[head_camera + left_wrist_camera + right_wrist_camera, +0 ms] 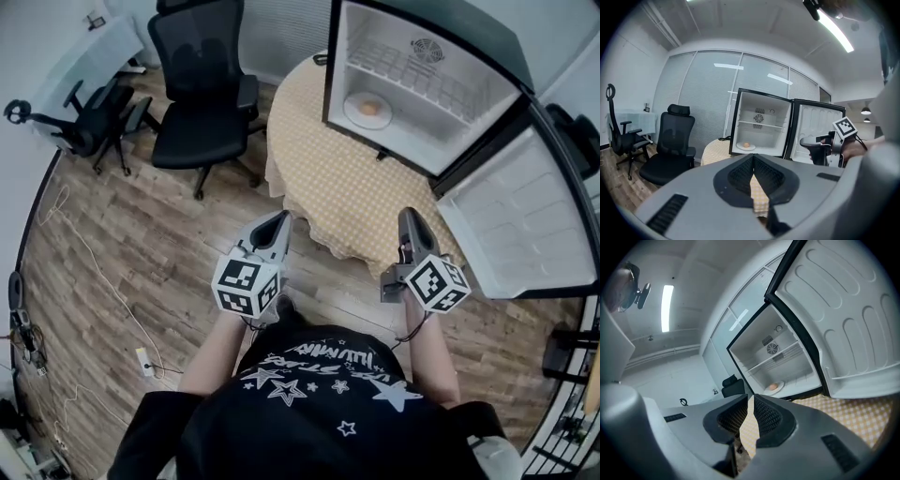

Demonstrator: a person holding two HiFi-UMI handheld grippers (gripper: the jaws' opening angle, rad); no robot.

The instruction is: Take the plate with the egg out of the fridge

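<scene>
Holds left gripper point(281, 218) and right gripper point(410, 215) short of the open fridge point(427, 112), both jaws closed, empty; plate point(350, 112) with egg point(370, 108) inside fridge.

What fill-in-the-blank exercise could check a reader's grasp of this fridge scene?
1. The door of the fridge stands ____.
2. The egg lies on a ____ on the fridge floor.
3. Both the left gripper and the right gripper are shut and hold ____.
Missing words: open; plate; nothing.
</scene>
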